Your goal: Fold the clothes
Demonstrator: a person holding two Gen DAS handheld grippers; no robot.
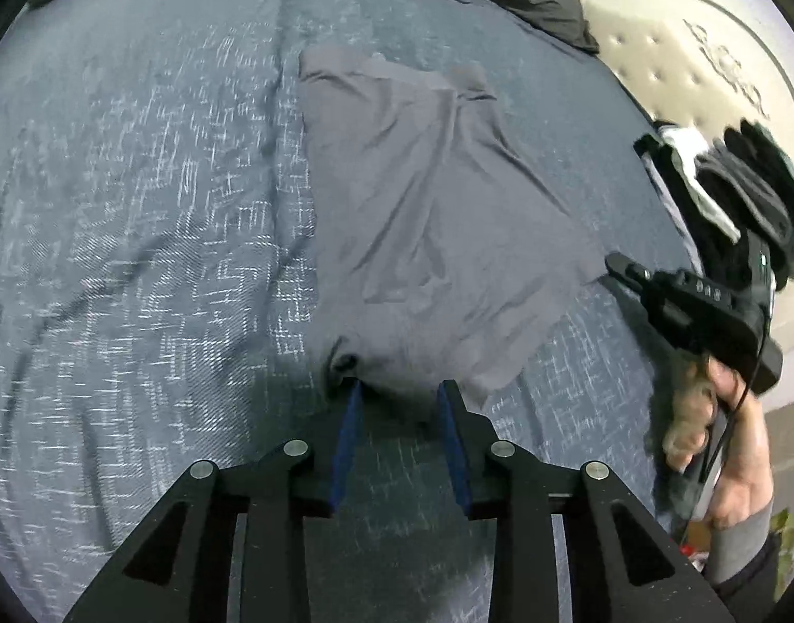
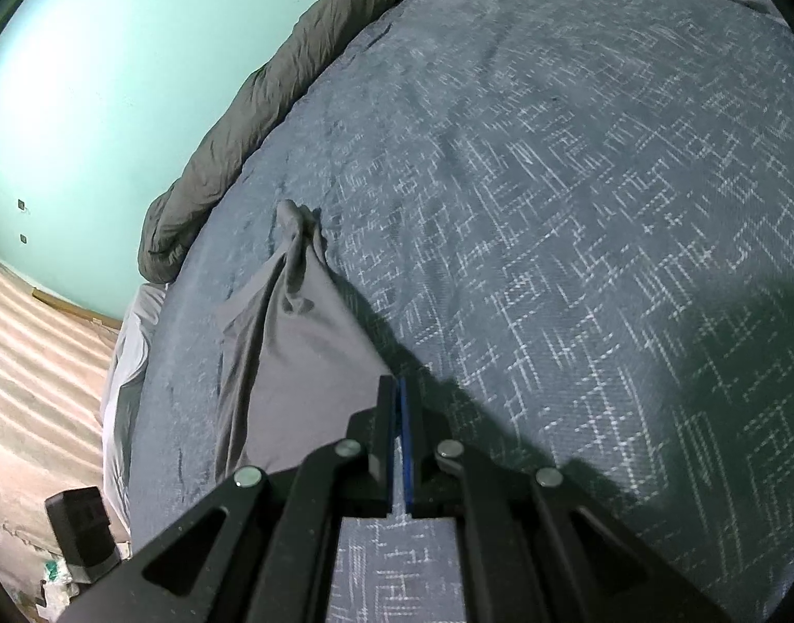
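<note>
- Grey garment (image 1: 438, 218) lies spread on blue bedspread (image 1: 137, 259)
- Left gripper (image 1: 399, 389) jaws apart at garment's near edge, not pinching
- Right gripper (image 2: 397, 389) clamped on garment corner

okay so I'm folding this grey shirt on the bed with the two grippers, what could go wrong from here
1. The left gripper has its jaws open at the grey shirt's near edge, gripping nothing. Closing now might pinch the blue bedspread too.
2. The right gripper is shut on a corner alone, so lifting would probably drag the shirt crooked.
3. The far end looks bunched in the right wrist view; folding may lock those wrinkles in.
</note>
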